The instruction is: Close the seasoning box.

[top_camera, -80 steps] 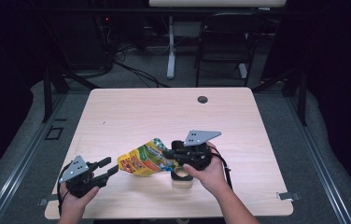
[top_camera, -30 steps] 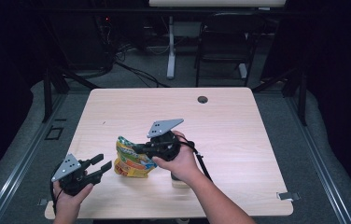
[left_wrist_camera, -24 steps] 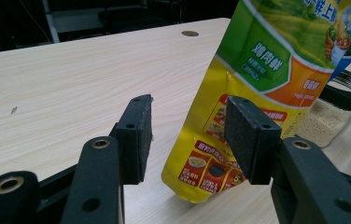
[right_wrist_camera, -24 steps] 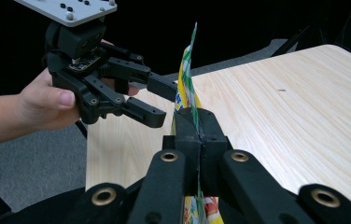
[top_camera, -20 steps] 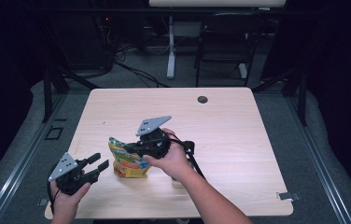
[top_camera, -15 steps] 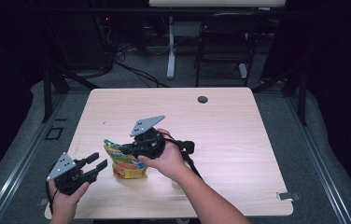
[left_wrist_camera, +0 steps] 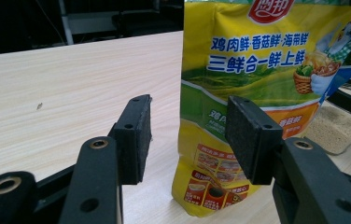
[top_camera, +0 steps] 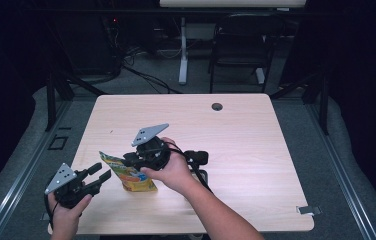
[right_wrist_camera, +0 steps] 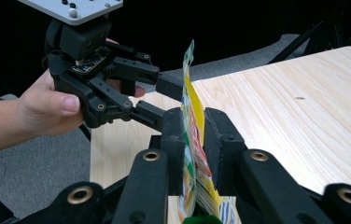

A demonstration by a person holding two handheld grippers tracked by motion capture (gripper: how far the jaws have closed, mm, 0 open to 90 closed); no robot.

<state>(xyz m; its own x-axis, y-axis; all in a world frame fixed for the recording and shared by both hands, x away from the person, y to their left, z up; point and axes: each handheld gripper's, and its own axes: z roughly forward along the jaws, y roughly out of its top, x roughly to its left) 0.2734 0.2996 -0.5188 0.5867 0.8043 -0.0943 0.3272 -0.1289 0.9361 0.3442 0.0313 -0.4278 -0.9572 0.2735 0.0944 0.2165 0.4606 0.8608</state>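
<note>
Worktop (top_camera: 256, 150) of pale wood fills the middle of the high view, and on it we see a yellow snack bag (top_camera: 132, 176) standing upright near the front left part. Our right gripper (top_camera: 135, 161) reaches across from the right and has its fingers at the bag's upper edge. Our left gripper (top_camera: 98, 173) hovers just left of the bag, at the worktop's front left corner, its fingers spread wide with nothing between them. A small round hole (top_camera: 217, 106) sits near the far edge of the worktop.

Looking along the left gripper (left_wrist_camera: 187, 135), we see the snack bag (left_wrist_camera: 267, 60) upright and close ahead, its printed front facing us. The two black fingers (left_wrist_camera: 136, 135) stand well apart; the right one overlaps the bag's front in this view, but we cannot tell whether it touches. A clear jar (left_wrist_camera: 339, 130) with pale grains stands just behind the bag at the right.

Looking along the right gripper (right_wrist_camera: 193, 149), we see the snack bag (right_wrist_camera: 193, 98) edge-on between the fingers (right_wrist_camera: 220, 140). These have just been opening; a narrow gap shows on each side of the bag, so the pads no longer press it. Beyond it the left gripper (right_wrist_camera: 166, 100) is held in a hand (right_wrist_camera: 43, 109), its fingers spread and pointing at the bag.
</note>
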